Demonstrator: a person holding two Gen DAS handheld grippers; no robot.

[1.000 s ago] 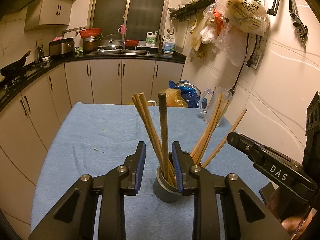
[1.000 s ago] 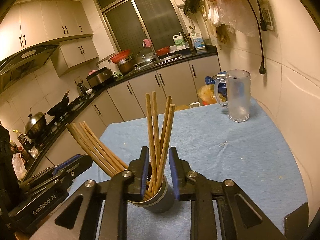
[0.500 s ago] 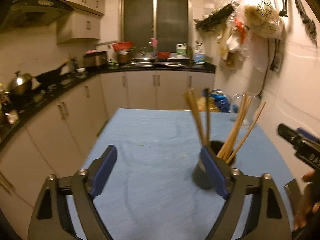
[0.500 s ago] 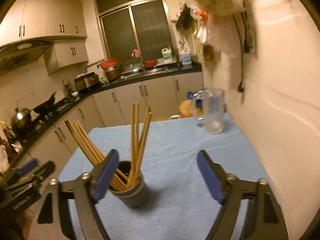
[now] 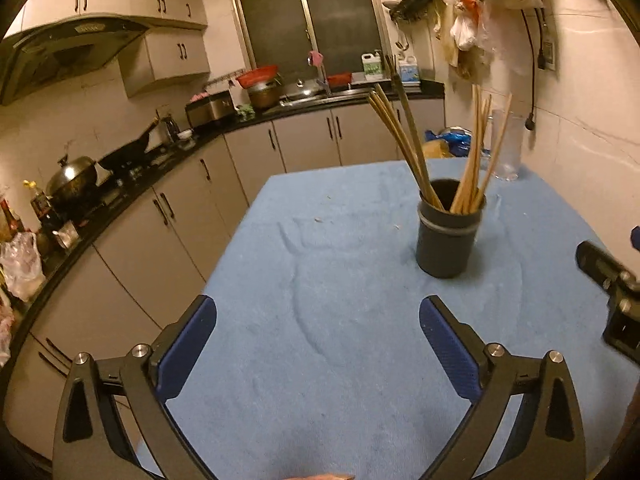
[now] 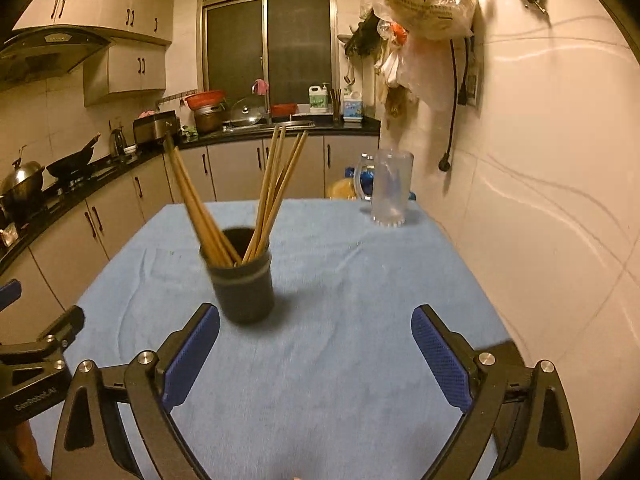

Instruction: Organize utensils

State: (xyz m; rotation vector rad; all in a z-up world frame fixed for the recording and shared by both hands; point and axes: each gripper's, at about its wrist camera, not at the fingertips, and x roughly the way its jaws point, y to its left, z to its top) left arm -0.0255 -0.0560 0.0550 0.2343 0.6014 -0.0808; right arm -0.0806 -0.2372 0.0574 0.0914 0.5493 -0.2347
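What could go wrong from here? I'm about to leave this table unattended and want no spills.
1. The chopsticks lean outward to both sides of the dark holder; a knock from the left gripper or right gripper, both opening with nothing between them, might tip it.
2. The glass mug stands near the far edge of the blue cloth; tugging the cloth could topple it.

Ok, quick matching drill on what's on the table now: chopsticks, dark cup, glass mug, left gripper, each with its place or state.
Things:
1. chopsticks
2. dark cup
3. glass mug
4. left gripper

States:
A. far corner of the table, by the wall
B. jaws opening, nothing between them
C. leaning inside the cup
D. upright on the blue cloth

Pairs: 1-C, 2-D, 3-A, 4-B
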